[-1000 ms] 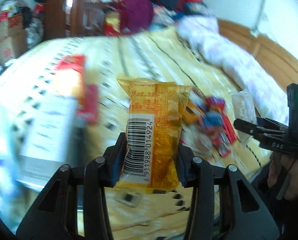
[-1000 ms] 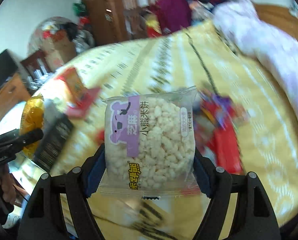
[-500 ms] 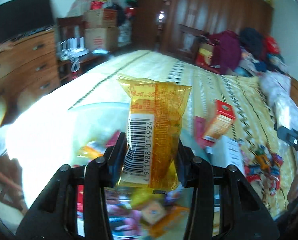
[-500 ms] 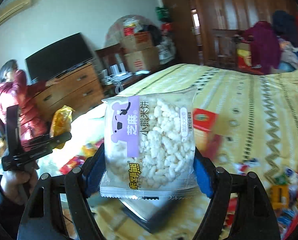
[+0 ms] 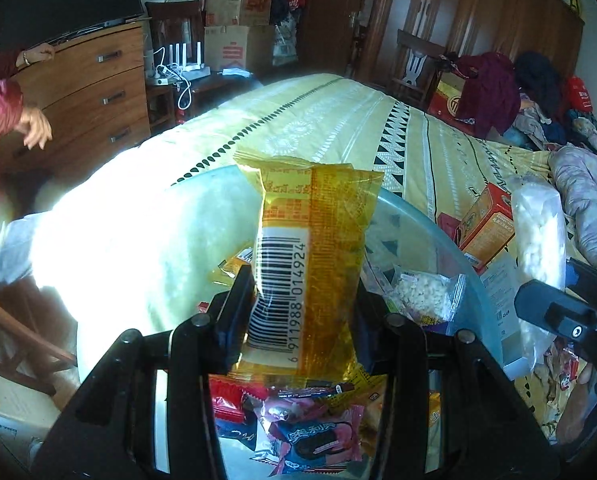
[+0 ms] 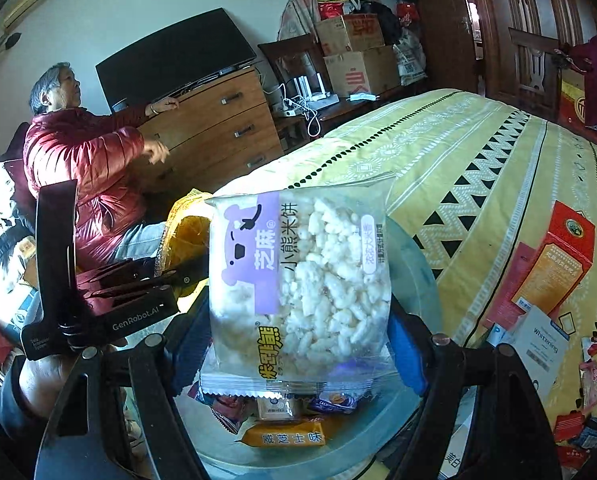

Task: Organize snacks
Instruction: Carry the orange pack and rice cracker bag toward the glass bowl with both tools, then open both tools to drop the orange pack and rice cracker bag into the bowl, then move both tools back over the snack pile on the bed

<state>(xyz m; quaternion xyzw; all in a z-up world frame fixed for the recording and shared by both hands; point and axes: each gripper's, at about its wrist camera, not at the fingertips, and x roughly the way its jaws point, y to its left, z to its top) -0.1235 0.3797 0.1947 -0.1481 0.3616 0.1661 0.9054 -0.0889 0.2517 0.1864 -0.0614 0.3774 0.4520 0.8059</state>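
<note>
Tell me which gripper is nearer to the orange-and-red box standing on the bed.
Right. The right gripper has the orange-and-red box just off to its own right. The left gripper sits farther away, on the right gripper's far side.

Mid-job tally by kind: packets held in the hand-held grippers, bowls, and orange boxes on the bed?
Yellow packet, held in left hand-held gripper: 1
Rice-cracker packet, held in right hand-held gripper: 1
Clear bowl: 1
Orange box: 1
Total: 4
</note>
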